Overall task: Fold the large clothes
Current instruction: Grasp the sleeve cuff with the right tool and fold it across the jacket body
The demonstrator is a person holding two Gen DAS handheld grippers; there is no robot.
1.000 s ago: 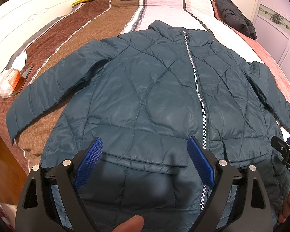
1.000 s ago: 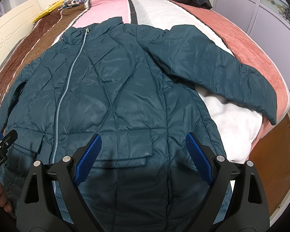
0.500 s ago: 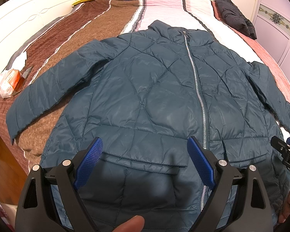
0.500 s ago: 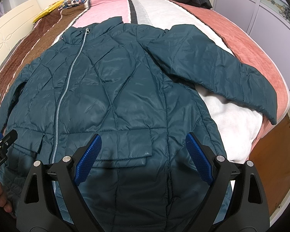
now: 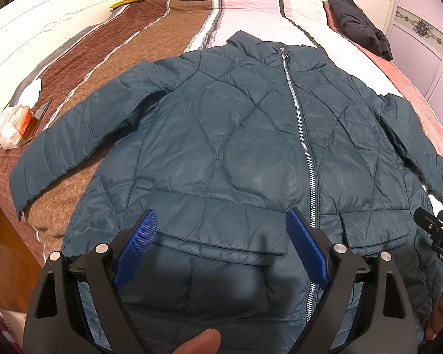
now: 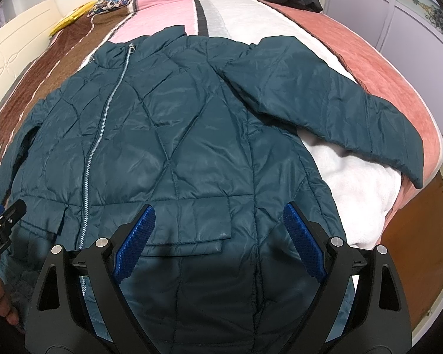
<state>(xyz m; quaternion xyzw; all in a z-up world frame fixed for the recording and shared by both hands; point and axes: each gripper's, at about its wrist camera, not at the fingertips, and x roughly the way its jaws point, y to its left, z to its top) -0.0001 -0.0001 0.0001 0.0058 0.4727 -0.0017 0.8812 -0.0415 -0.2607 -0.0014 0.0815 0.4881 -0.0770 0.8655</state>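
Both my left gripper point(image 5: 220, 249) and right gripper point(image 6: 218, 243) hover spread wide over the hem of the jacket point(image 5: 251, 135), which runs lengthwise away toward its collar.

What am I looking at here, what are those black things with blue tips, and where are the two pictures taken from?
Those are hand-held grippers, one in each of a person's hands, each carrying a camera that looks forward between its two blue-padded fingers. One picture comes from the left gripper, the other from the right gripper. Both are open and hold nothing. Below them a teal quilted jacket lies flat and zipped on a bed with a striped bedspread, sleeves spread out. A black garment sits at the far end, and a plastic packet lies near the left edge.
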